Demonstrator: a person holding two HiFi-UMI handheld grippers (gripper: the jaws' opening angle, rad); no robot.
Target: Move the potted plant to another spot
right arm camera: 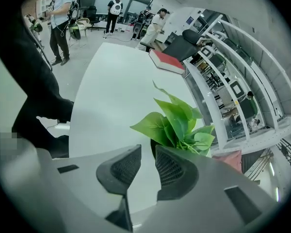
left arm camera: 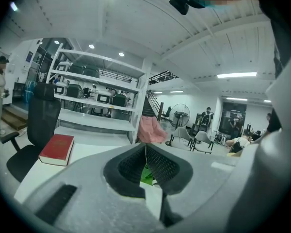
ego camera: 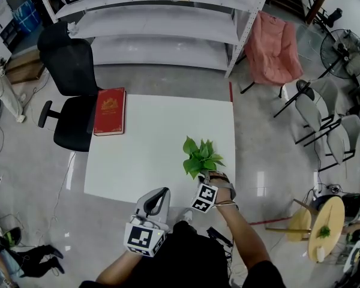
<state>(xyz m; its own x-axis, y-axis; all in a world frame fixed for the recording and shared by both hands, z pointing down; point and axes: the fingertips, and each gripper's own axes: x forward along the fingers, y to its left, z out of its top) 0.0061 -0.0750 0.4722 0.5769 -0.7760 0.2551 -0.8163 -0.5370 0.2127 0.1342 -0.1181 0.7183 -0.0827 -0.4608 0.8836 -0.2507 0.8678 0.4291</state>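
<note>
The potted plant (ego camera: 201, 156) stands at the near right of the white table (ego camera: 150, 155), with its green leaves (right arm camera: 177, 123) spreading over its dark pot. My right gripper (ego camera: 205, 176) reaches in under the leaves. Its jaws are drawn to a narrow gap (right arm camera: 148, 152), and the pot's dark rim (right arm camera: 153, 147) sits between the tips. My left gripper (ego camera: 162, 192) hangs over the table's front edge, left of the plant and apart from it. It is shut (left arm camera: 145, 149) with nothing in it, and a bit of green leaf (left arm camera: 146, 174) shows past its jaws.
A red book (ego camera: 110, 111) lies at the table's far left corner. A black office chair (ego camera: 69, 83) stands beside that corner, with white shelving (ego camera: 162, 23) behind. A pink folding chair (ego camera: 276, 47), grey chairs (ego camera: 324, 122) and a round wooden table (ego camera: 324, 227) stand to the right.
</note>
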